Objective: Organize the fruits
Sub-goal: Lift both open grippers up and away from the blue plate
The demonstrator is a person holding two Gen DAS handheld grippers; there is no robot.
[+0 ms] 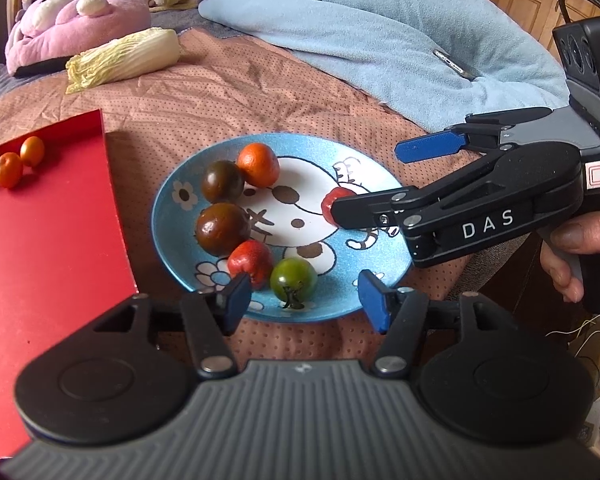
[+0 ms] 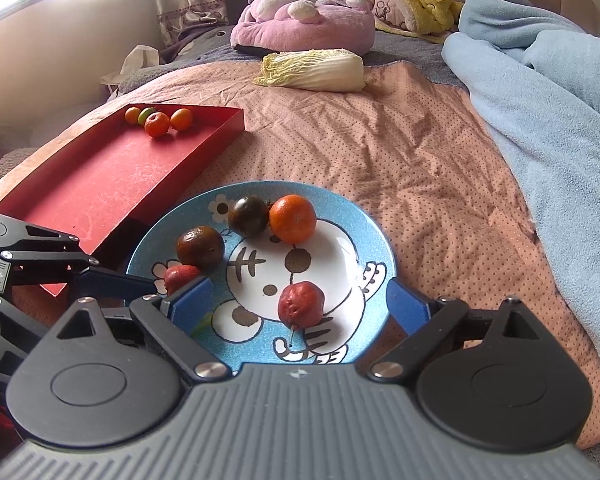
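Note:
A blue cartoon plate lies on the dotted bedspread. It holds an orange mandarin, two dark tomatoes, a green tomato and two red fruits. My left gripper is open at the plate's near rim; the green tomato sits between its blue pads, untouched. My right gripper is open wide over the plate, astride the other red fruit without pressing it. The red tray to the left holds several small fruits.
A napa cabbage lies farther back on the bed. A light blue blanket with a phone on it is bunched to the right. A pink plush toy sits at the head of the bed.

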